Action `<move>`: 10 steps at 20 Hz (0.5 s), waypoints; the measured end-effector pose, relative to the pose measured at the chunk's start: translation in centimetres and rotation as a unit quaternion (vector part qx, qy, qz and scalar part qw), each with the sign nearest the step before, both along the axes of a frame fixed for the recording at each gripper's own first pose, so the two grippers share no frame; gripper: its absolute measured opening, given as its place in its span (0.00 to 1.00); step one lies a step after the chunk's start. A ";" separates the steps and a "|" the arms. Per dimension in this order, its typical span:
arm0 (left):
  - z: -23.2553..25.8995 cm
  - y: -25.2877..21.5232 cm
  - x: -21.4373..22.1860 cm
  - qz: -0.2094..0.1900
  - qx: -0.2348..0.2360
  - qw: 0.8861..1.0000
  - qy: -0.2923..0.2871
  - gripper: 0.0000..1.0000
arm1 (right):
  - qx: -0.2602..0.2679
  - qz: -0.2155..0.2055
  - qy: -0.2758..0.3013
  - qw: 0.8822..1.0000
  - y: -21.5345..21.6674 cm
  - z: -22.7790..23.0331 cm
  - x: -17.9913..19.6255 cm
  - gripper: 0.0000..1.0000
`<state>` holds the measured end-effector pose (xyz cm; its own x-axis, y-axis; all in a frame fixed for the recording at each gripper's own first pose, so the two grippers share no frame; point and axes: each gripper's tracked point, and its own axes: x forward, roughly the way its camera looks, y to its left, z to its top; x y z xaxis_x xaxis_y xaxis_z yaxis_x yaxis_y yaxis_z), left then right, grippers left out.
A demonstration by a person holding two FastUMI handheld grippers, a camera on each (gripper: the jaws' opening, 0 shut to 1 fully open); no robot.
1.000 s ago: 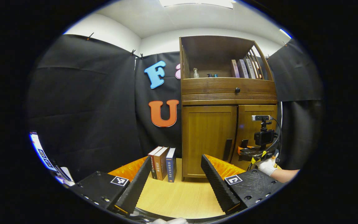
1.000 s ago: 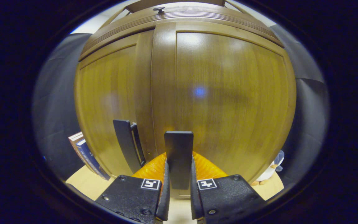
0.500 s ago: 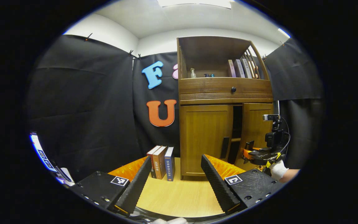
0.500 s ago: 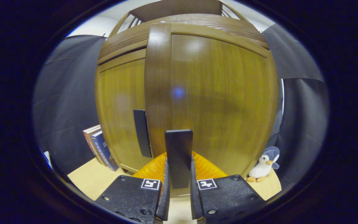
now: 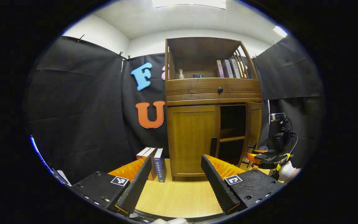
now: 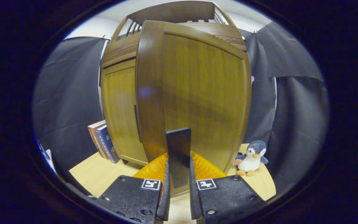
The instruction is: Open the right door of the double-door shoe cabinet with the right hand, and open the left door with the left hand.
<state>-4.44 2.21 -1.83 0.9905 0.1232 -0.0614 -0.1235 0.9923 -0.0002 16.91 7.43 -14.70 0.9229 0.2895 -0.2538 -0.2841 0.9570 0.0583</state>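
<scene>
The wooden shoe cabinet (image 5: 211, 93) stands on the table. Its left door (image 5: 193, 140) is closed, and that door's dark handle (image 5: 213, 147) sits at its inner edge. Its right door (image 5: 254, 130) stands swung outward, baring a dark interior with a shelf (image 5: 231, 138). In the right gripper view, my right gripper (image 6: 179, 165) is shut on the right door's dark handle (image 6: 178, 152), with the door panel (image 6: 200, 99) close in front. The left door (image 6: 120, 109) shows behind it. My left gripper (image 5: 176, 158) hangs open above the table, well short of the cabinet, with nothing between its fingers.
Several books (image 5: 154, 161) stand left of the cabinet on the wooden table (image 5: 179, 196). A plush penguin (image 6: 250, 157) sits to the right of the open door. The top shelf holds books (image 5: 227, 68) and a small bottle (image 5: 181, 74). A gloved hand (image 5: 286, 170) holds the right gripper (image 5: 261, 155).
The right door has gone from closed to wide open, pulled by my right gripper shut on its handle. My left gripper has stayed open and drifted slightly.
</scene>
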 end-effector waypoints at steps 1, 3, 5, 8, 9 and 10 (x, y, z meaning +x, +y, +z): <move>-0.1 -0.3 0.1 -0.004 0.000 1.000 0.001 0.96 | 0.002 -0.003 0.001 1.000 -0.6 0.1 -0.4 0.31; -0.2 -1.0 0.5 -0.014 -0.002 1.000 0.003 0.96 | 0.004 -0.014 0.004 1.000 -1.7 -0.1 -1.2 0.28; -0.1 -1.8 0.8 -0.023 -0.001 1.000 0.002 1.00 | 0.004 -0.024 0.004 1.000 -2.9 -0.1 -2.0 0.27; -0.3 -2.7 1.2 -0.036 0.004 0.999 0.002 0.96 | 0.002 -0.035 0.006 0.999 -4.8 -0.3 -3.0 0.24; -0.3 -3.0 1.4 -0.040 0.003 0.999 0.002 0.96 | 0.003 -0.042 0.009 0.999 -5.5 -0.4 -3.3 0.24; -0.5 -3.3 1.6 -0.046 0.003 0.999 0.002 0.96 | 0.002 -0.049 0.011 0.999 -6.2 -0.5 -3.6 0.23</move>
<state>-2.82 -1.12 -2.28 0.9973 0.0326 -0.0657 -0.0323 0.9995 0.0052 13.35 1.21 -15.17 0.9410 0.1998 -0.2733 -0.1882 0.9798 0.0684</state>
